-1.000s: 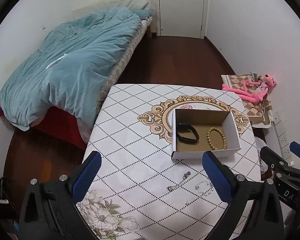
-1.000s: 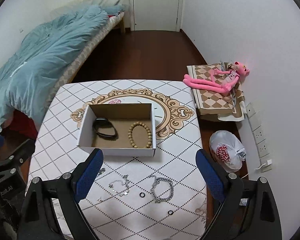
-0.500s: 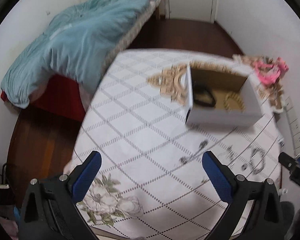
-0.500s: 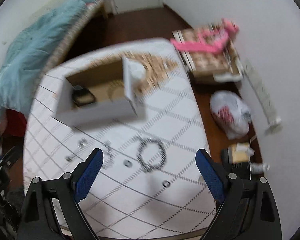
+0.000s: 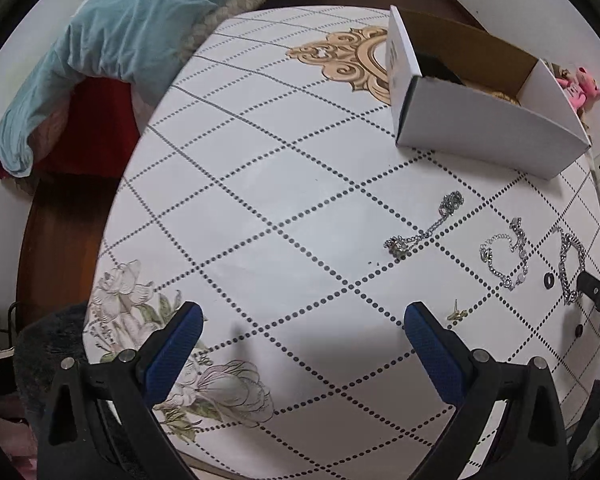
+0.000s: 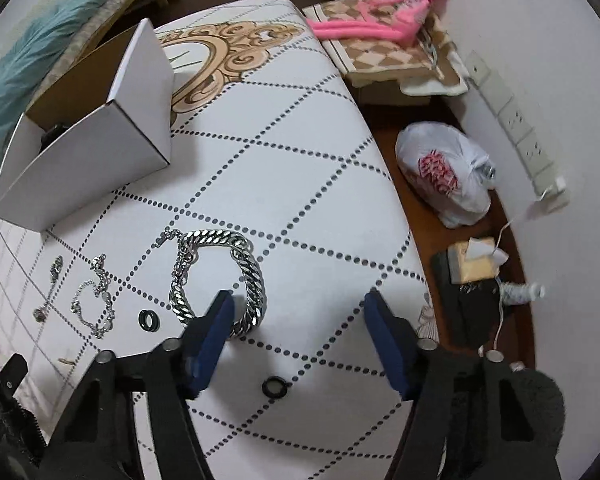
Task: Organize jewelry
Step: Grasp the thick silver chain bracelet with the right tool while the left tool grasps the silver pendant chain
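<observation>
Left gripper [image 5: 300, 316]: jaws spread wide, empty, over bare tablecloth [image 5: 260, 200].
Necklace [image 5: 428, 226]: stretched slantwise, running toward the box [image 5: 480, 120].
Thin bracelet [image 6: 94, 300]: loose loop beside a black ring [image 6: 148, 319].
Chain bracelet [image 6: 220, 276]: oval, long axis toward the right gripper [image 6: 300, 308], whose jaws gape, gripping nothing.
Table edge: close on the right.

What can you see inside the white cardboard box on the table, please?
Inside the box, its near wall hides most of the floor. A black band and a sliver of a wooden bead bracelet show above it; anything else is covered.
</observation>
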Available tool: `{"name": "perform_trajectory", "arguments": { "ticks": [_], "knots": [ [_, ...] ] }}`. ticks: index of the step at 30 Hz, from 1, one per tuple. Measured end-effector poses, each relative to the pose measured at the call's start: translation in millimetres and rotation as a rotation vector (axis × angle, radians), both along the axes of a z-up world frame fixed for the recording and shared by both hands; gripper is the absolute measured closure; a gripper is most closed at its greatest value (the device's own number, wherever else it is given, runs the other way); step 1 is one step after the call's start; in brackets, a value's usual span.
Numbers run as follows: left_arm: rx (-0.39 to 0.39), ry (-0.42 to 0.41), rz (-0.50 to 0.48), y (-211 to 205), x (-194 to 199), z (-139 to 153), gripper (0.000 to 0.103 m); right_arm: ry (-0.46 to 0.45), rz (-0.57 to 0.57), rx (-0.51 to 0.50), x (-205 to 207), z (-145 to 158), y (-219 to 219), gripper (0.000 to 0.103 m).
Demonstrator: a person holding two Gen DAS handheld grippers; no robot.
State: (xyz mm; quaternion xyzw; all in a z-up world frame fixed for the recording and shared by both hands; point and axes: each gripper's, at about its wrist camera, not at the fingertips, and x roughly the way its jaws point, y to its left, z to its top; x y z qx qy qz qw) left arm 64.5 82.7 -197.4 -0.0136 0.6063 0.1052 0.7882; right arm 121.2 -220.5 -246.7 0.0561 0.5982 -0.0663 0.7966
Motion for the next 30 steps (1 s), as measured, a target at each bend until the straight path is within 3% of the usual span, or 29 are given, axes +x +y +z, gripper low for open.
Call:
{"name": "perform_trajectory", "arguments": {
  "ticks": [2,3,4,7,10,13,16,20,22,30],
  "knots": [
    [-0.009,-0.007,-0.02,-1.9,2.5,-2.6,0.001,-0.015,0.01,0.0,-0.5,1.4,3.4,0.07],
    [-0.012,-0.016,-0.036,-3.5,4.3,-3.0,0.001,-0.018,0.015,0.004,-0.7,1.6,4.7,0.089],
    [-0.011,-0.027,-0.053,-5.4,5.6,-2.1,0.001,-0.017,0.015,0.014,-0.5,1.4,4.6,0.094],
    [-0.016,-0.041,-0.108,-12.7,12.9,-3.3,0.006,-0.021,0.017,0.039,-1.4,2.5,5.8,0.094],
    [-0.008,-0.028,-0.167,-22.6,20.5,-8.8,0.026,-0.025,0.023,0.045,-2.9,3.0,6.5,0.094],
    [0.001,-0.023,-0.206,-30.7,26.4,-13.6,0.029,-0.021,0.022,0.044,-3.7,3.6,7.5,0.094],
    [-0.008,-0.028,-0.232,-34.8,29.4,-16.4,0.048,-0.016,0.022,0.042,-3.3,4.1,8.2,0.094],
    [-0.056,-0.042,-0.253,-41.2,31.6,-14.2,0.083,-0.012,0.028,0.034,-1.9,3.9,8.9,0.094],
    [-0.074,-0.043,-0.259,-44.1,30.9,-13.2,0.093,-0.009,0.027,0.034,-1.1,3.9,9.2,0.094],
    [-0.117,-0.065,-0.256,-47.0,17.1,0.8,0.093,-0.033,-0.007,0.146,-6.1,12.5,0.4,0.095]
  ]
}}
